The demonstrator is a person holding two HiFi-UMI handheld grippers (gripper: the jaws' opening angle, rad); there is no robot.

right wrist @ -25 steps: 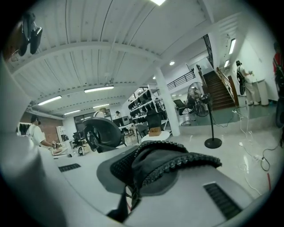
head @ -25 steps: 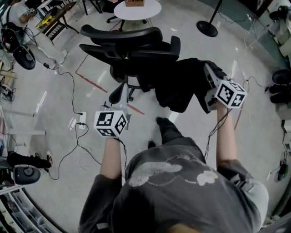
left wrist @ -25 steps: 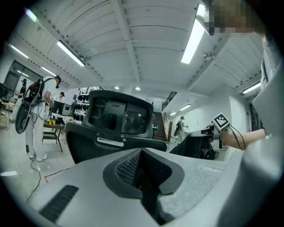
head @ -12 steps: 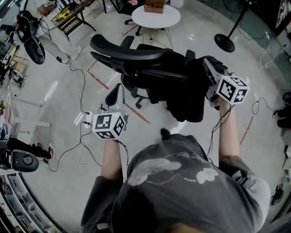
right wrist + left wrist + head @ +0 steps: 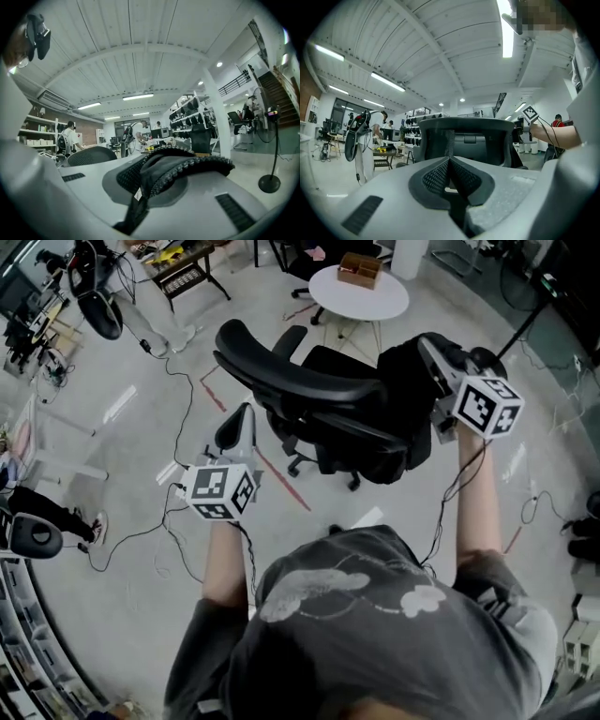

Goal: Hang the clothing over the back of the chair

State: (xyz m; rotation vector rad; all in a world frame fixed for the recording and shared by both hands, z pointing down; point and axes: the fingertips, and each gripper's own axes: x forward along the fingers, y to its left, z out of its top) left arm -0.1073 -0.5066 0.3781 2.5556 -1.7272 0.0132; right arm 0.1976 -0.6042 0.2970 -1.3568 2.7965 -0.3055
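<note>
Grey floor (image 5: 112, 465); clothing (image 5: 403, 381) in clenched right hand-held gripper (image 5: 150, 180); left hand-held gripper (image 5: 449, 161) clenched empty.

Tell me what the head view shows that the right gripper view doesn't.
Only the head view: the left gripper, the white table and the person's grey shirt, all seen from above. Only the right gripper view: ceiling lights and a close look at jaws shut on fabric. Both: the garment held by the right gripper.

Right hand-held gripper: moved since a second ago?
Yes. The right hand-held gripper, shut on the clothing, has come closer to the chair back; the clothing now overlaps it.
</note>
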